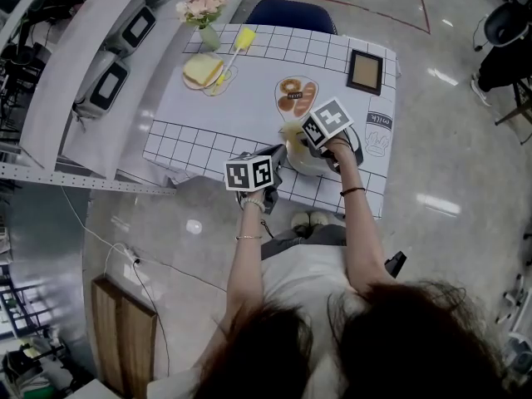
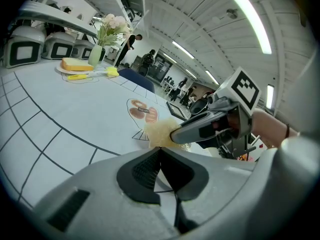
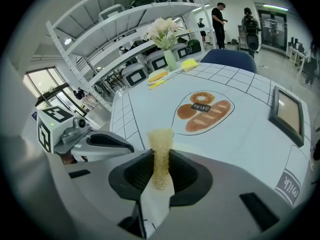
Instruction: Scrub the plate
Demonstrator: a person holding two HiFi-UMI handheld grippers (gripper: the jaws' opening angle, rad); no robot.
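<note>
A white plate sits at the table's near edge. My left gripper is shut on the plate's near rim, and a sliver of the plate shows between its pads in the left gripper view. My right gripper is shut on a yellowish scrub sponge, which stands upright between its jaws. The sponge hangs over the plate's far side. In the left gripper view the sponge and right gripper are just beyond my left gripper. Whether the sponge touches the plate is hidden.
On the gridded tablecloth are a printed bread picture, a picture frame, a bread slice on a dish, a yellow utensil and a flower vase. A blue chair stands behind, shelves at left.
</note>
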